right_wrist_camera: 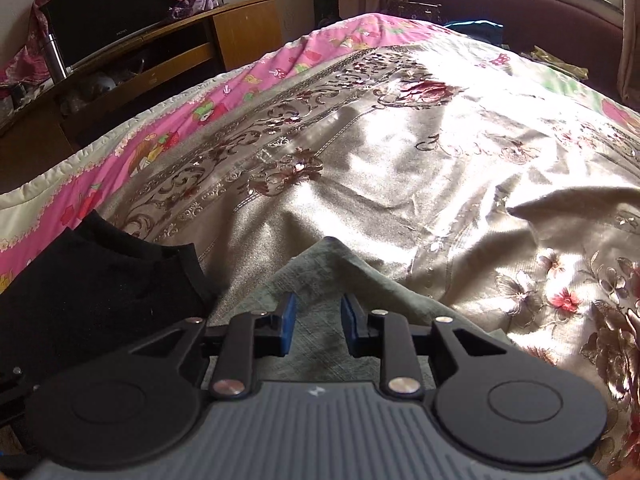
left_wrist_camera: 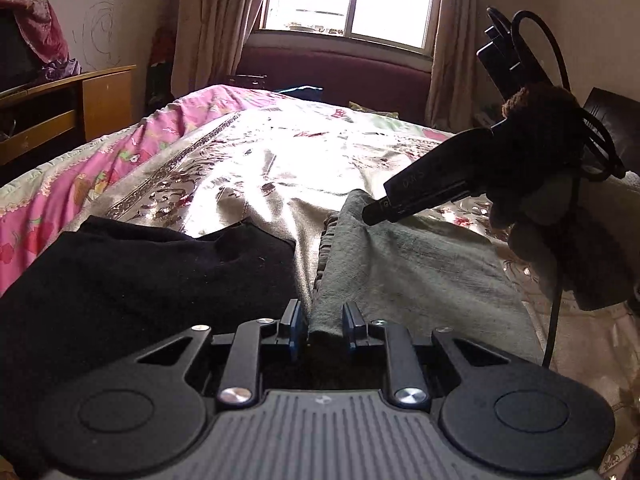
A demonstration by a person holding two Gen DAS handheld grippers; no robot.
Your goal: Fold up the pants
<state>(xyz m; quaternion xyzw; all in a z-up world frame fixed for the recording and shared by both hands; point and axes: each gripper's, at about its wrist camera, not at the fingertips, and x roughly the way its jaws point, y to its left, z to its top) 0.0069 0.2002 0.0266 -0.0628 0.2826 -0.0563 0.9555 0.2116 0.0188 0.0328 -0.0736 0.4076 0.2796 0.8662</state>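
The pants [left_wrist_camera: 412, 264], grey-green, lie flat on the bed's gold floral cover [left_wrist_camera: 248, 160], near the bed's near edge, with a gathered waistband running along their left side. Through the left wrist camera we see the left gripper [left_wrist_camera: 325, 326] low at the pants' near edge, its blue-padded fingers parted with a fold of the grey cloth between them; we cannot tell whether they touch it. A black garment [left_wrist_camera: 140, 276] lies just left of the pants. The right gripper [left_wrist_camera: 374, 212] reaches in from the right, its tip down at the pants' far corner. A pink quilt [left_wrist_camera: 132, 148] covers the bed's left edge.

Through the right wrist camera, we see the right gripper [right_wrist_camera: 319, 322] held over the pants [right_wrist_camera: 332, 272], fingers apart, the grey cloth showing between them. The black garment [right_wrist_camera: 100, 292] sits to the left, the pink quilt [right_wrist_camera: 224, 92] beyond it.
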